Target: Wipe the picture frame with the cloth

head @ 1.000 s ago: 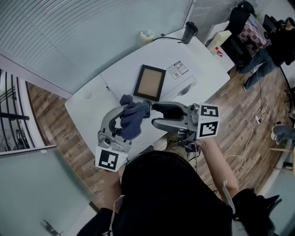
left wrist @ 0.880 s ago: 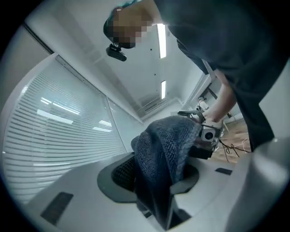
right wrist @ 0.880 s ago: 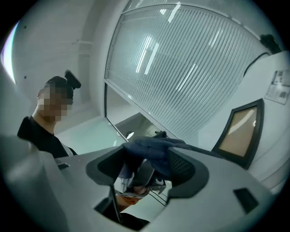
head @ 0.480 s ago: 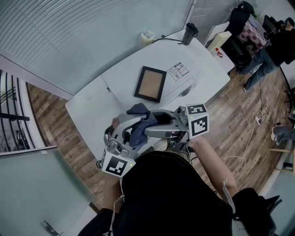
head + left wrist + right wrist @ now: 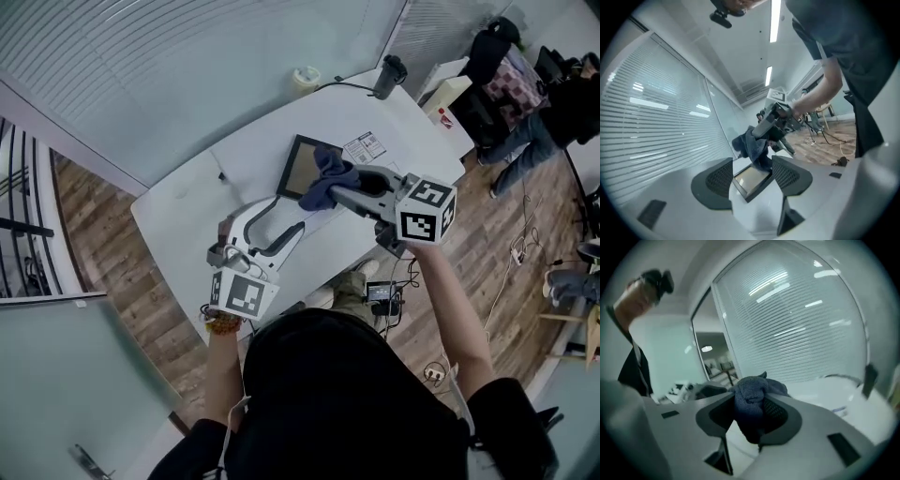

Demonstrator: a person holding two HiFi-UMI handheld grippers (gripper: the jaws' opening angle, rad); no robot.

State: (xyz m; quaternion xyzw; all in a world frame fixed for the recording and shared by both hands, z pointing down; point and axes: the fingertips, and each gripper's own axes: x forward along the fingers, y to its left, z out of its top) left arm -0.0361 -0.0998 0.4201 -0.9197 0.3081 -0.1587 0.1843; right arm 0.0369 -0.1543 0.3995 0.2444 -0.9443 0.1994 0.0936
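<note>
**Head view.** The picture frame [image 5: 300, 164] lies flat on the white tabletop [image 5: 187, 220], its long axis running away from the person and leaning a little to the right. The right hand-held gripper [image 5: 347, 189] reaches in from the right and carries the blue cloth [image 5: 330, 174], which lies over the frame's near right corner. The rest of the frame lies left of and beyond the cloth, so a wiping stroke would probably run that way. The left hand-held gripper [image 5: 291, 214] points at the frame's near edge from the near left. It is just beside that edge; whether they touch cannot be told.

**Left gripper view.** The jaws of the left hand-held gripper [image 5: 751, 164] stand apart and are opening, with nothing pressed between the pads. The frame [image 5: 747, 183] lies straight ahead in the gap, flat on the tabletop. The cloth [image 5: 752, 145] hangs over its far end.

**Right gripper view.** The jaws of the right hand-held gripper [image 5: 747, 416] are closing. The bunched cloth [image 5: 750, 399] fills the gap and both pads bear on it. The frame does not show here, only bare tabletop [image 5: 820, 390] beyond.
</note>
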